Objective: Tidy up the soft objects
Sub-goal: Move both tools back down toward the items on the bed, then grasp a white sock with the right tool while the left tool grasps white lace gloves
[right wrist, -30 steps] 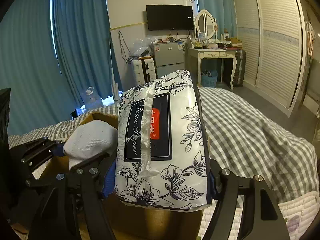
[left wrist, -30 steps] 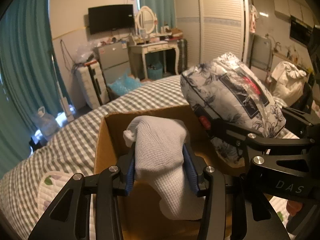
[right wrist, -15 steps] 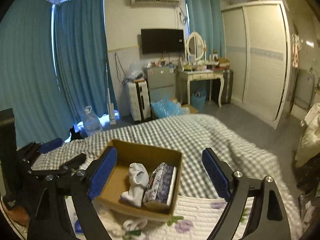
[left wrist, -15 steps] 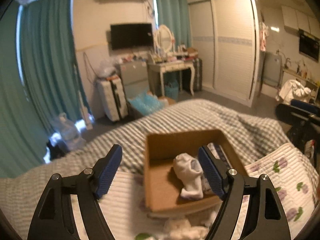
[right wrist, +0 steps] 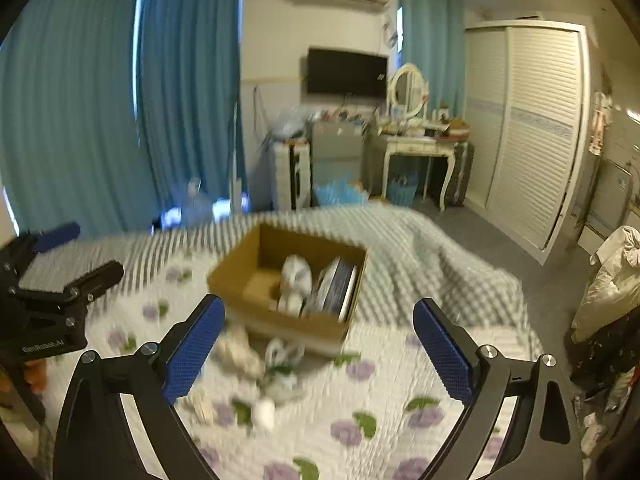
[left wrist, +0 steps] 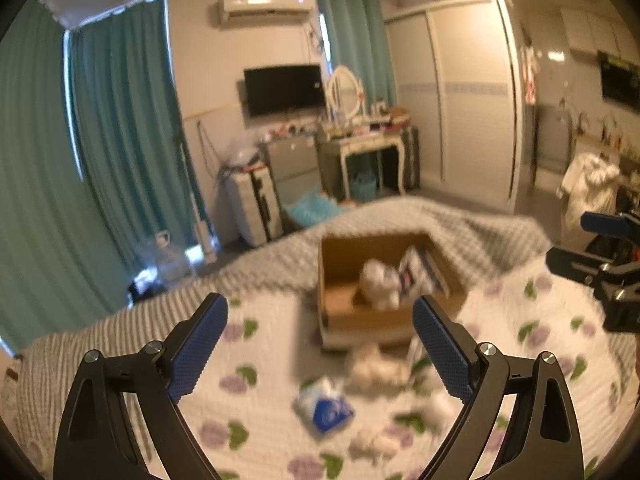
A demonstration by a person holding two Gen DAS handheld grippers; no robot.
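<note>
A cardboard box [left wrist: 340, 312] [right wrist: 240, 276] sits on the bed. Inside it lie a white sock [left wrist: 378, 282] [right wrist: 295, 276] and a floral tissue pack [left wrist: 420, 272] [right wrist: 336, 286]. My left gripper [left wrist: 320, 346] is open and empty, held back above the floral quilt. My right gripper [right wrist: 318, 344] is open and empty too; it also shows at the right edge of the left wrist view [left wrist: 600, 268]. In front of the box lie loose soft things: white socks [left wrist: 374, 368] [right wrist: 240, 352] and a blue and white packet [left wrist: 324, 408]. The view is blurred.
The bed has a floral quilt [left wrist: 256, 420] [right wrist: 360, 420] over a grey checked cover [right wrist: 420, 248]. Teal curtains [left wrist: 100, 160], a suitcase [left wrist: 256, 204], a dressing table [right wrist: 416, 148] and a wardrobe [right wrist: 532, 128] stand beyond the bed.
Both grippers let go of the sock and the tissue pack into the box, opened, and pulled back and up. The box now looks farther away.
</note>
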